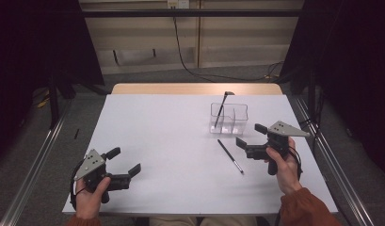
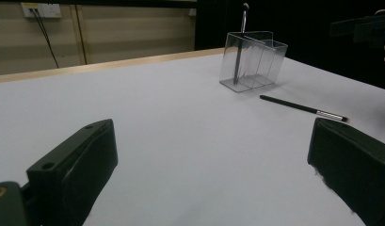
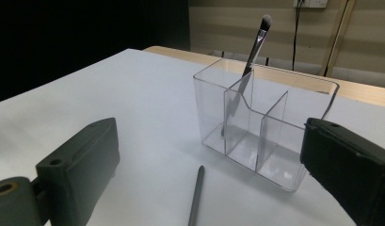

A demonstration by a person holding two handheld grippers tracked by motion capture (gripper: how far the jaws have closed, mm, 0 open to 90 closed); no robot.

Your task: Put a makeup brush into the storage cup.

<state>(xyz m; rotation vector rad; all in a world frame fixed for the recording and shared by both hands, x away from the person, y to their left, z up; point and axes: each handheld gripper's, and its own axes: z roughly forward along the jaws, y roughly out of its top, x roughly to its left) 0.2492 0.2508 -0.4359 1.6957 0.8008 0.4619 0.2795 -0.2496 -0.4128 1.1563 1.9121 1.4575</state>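
Observation:
A clear plastic organizer [image 1: 229,117] with several compartments stands on the white table [image 1: 171,141], right of centre toward the back. One makeup brush [image 1: 221,109] leans upright in its left compartment. A second black brush [image 1: 230,157] lies flat on the table in front of it. My right gripper [image 1: 250,135] hovers open just right of the lying brush, and its view faces the organizer [image 3: 265,117] with the brush handle [image 3: 196,197] between the jaws. My left gripper [image 1: 125,161] is open and empty at the front left, far from the organizer [image 2: 253,61].
The table's wooden far edge [image 1: 195,88] borders a floor with cables. Metal rails [image 1: 35,160] run along both sides. Wide bare tabletop lies between the two grippers and behind the left one.

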